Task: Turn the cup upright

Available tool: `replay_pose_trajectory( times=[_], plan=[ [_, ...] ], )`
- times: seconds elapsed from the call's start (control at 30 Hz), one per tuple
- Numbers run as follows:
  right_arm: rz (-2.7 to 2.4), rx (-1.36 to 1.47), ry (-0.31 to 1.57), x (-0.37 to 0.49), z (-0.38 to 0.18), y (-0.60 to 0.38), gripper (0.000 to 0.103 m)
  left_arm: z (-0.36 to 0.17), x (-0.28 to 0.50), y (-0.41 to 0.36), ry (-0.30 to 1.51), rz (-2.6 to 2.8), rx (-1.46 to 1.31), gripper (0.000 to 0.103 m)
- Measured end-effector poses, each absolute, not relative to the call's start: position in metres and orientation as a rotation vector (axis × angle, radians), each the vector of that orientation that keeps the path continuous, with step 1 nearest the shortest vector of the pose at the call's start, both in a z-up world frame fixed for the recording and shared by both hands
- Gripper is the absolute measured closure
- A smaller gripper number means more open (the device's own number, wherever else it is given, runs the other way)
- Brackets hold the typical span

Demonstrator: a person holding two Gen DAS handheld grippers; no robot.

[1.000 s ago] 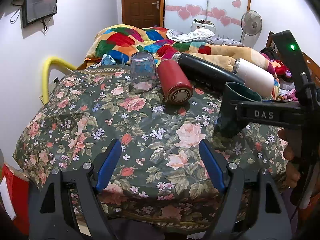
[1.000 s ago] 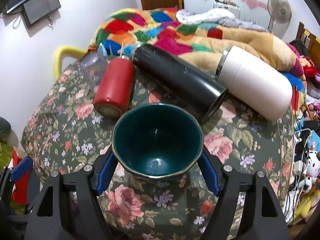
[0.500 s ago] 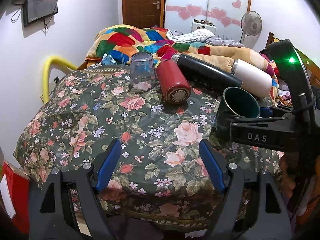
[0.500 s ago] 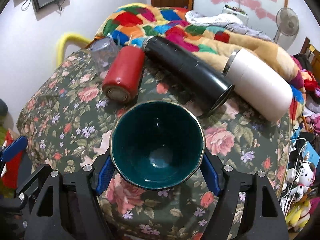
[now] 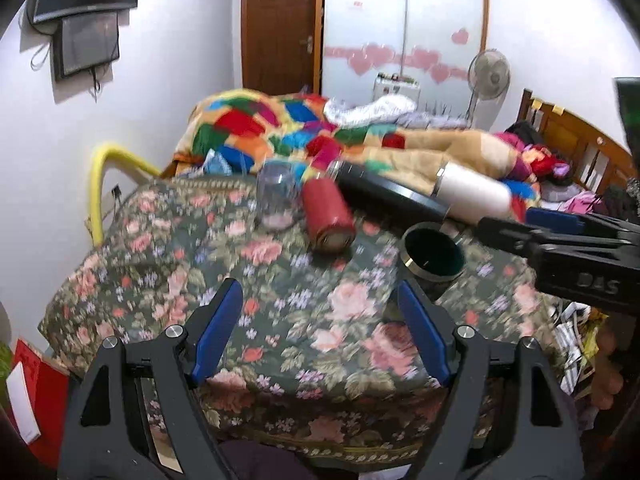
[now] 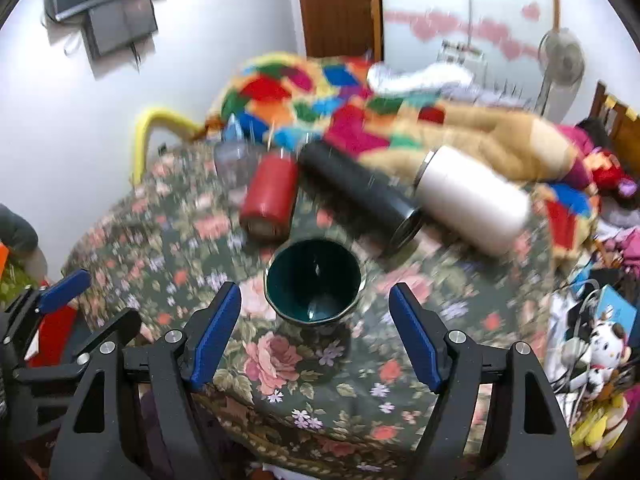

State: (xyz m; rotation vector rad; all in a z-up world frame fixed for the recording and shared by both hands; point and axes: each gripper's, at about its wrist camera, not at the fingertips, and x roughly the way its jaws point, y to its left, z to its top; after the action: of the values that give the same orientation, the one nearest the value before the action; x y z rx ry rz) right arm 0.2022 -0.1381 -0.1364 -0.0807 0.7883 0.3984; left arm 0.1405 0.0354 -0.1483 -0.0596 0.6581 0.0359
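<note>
1. Green and shiny inside, the cup (image 6: 315,282) stands on the flowery cloth (image 6: 280,360) with its open mouth facing up.
2. We see our right gripper (image 6: 315,334) just in front of the cup, with its blue fingers (image 6: 214,332) spread wide. They are not touching the cup.
3. We see our left gripper (image 5: 320,330) spread wide too. It holds nothing and sits near the front edge of the cloth, to the left of the cup.
4. We think the flipping step is done, because the cup sits on its bottom and nothing holds it.
5. Just behind the cup lie a red bottle (image 6: 269,196), a black flask (image 6: 360,196) and a white flask (image 6: 472,200), all on their sides. A clear glass (image 5: 276,196) stands upside down, farther back on the left.
6. Next, we think the right gripper should pull straight back and up, so its fingers do not bump the rim and knock the cup over.
7. The cloth looks soft and bumpy, so we think the cup could wobble.
</note>
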Motion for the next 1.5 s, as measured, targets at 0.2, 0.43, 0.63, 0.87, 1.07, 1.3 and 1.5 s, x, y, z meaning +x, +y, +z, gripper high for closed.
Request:
replay_pose_trajectory(
  times=[0.2, 0.43, 0.63, 0.87, 1.07, 1.3, 1.5],
  plan=[
    [0.36, -0.068, 0.556, 0.152, -0.074, -0.164, 0.029, -0.093, 0.111, 0.02, 0.502, 0.007, -0.056, 0.022],
    [0.33, -0.011, 0.307, 0.087, -0.019, -0.189, 0.029, -0.034, 0.062, 0.003, 0.299, -0.025, -0.043, 0.017],
    [0.316, 0.036, 0.16, 0.047, 0.001, -0.197, 0.02, -0.005, 0.017, -0.004, 0.157, -0.021, -0.051, 0.009],
    [0.283, 0.038, 0.075, 0.026, 0.002, -0.196, 0.0, 0.003, -0.004, -0.006, 0.105, 0.018, -0.063, 0.0],
    [0.277, 0.018, 0.104, 0.026, -0.005, -0.194, 0.0, -0.001, -0.003, -0.005, 0.123, 0.024, -0.071, 0.0],
    [0.278, 0.011, 0.134, 0.018, -0.01, -0.2, 0.0, -0.003, -0.003, -0.007, 0.13, 0.025, -0.07, 0.0],
    [0.278, 0.005, 0.145, 0.014, -0.012, -0.201, 0.0, -0.005, -0.001, -0.004, 0.139, 0.026, -0.077, 0.0]
  ],
)
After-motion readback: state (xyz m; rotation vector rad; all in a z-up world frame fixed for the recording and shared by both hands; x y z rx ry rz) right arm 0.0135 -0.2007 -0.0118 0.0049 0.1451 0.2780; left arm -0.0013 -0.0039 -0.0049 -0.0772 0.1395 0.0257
